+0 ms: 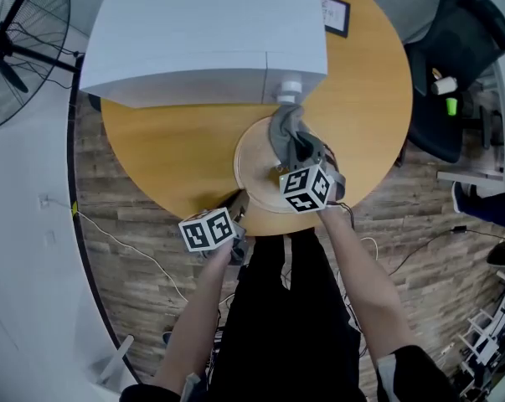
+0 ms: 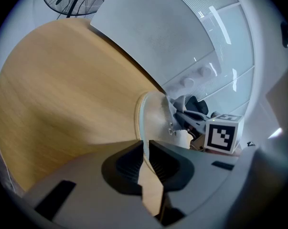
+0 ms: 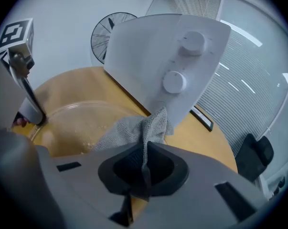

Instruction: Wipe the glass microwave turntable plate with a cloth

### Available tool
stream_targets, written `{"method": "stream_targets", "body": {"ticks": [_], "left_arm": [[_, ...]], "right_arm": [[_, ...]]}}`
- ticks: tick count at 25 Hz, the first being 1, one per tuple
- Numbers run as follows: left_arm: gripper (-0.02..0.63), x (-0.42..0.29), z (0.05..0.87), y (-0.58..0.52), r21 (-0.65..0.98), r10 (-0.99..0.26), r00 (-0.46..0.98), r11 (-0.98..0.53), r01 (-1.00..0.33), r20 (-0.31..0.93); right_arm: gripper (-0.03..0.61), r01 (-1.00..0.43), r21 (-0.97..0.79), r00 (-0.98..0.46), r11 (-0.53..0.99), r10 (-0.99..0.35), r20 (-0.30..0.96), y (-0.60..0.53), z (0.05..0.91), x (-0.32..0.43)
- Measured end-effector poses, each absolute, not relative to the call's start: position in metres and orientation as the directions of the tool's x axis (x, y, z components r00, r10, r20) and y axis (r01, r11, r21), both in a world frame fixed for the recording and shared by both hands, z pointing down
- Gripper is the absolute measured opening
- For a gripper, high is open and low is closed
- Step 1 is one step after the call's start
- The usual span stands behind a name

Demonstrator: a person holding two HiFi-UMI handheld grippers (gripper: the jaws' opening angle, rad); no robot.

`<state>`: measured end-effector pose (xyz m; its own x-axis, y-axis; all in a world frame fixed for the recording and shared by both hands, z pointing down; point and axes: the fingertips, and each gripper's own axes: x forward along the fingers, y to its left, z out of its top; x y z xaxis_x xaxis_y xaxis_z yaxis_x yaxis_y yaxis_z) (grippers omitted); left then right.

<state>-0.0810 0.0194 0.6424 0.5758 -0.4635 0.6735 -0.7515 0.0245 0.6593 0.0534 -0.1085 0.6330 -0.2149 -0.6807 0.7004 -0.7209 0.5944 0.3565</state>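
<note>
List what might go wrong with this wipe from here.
1. The plate lies close to the table's near edge, and the left tool pinches only its rim. A hard push could slip it from that pinch and slide it off.
2. The right tool grips the cloth by a thin fold, which may pull free under drag.
3. The cloth works right beside the microwave, so a long stroke may hit it.

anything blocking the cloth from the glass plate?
Nothing visible. The right hand-held gripper is shut on the cloth, which drapes onto the glass plate; the left hand-held gripper only pinches the plate's near rim.
</note>
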Motion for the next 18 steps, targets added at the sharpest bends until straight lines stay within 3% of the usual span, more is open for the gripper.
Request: {"method": "stream_targets", "body": {"ticks": [9,18], "left_arm": [[0.034,-0.082,0.644,0.020,0.655,-0.468,0.570,0.027,-0.755,0.676],[0.034,-0.082,0.644,0.020,0.658,-0.465,0.572,0.028,-0.753,0.675]], "right_arm": [[0.003,-0.483,0.412,-0.394,0.773,-0.612,0.686,-0.044,0.633,-0.033],[0.006,-0.410,0.351,-0.481,0.842,-0.527,0.701,0.032,0.637,-0.012]]}}
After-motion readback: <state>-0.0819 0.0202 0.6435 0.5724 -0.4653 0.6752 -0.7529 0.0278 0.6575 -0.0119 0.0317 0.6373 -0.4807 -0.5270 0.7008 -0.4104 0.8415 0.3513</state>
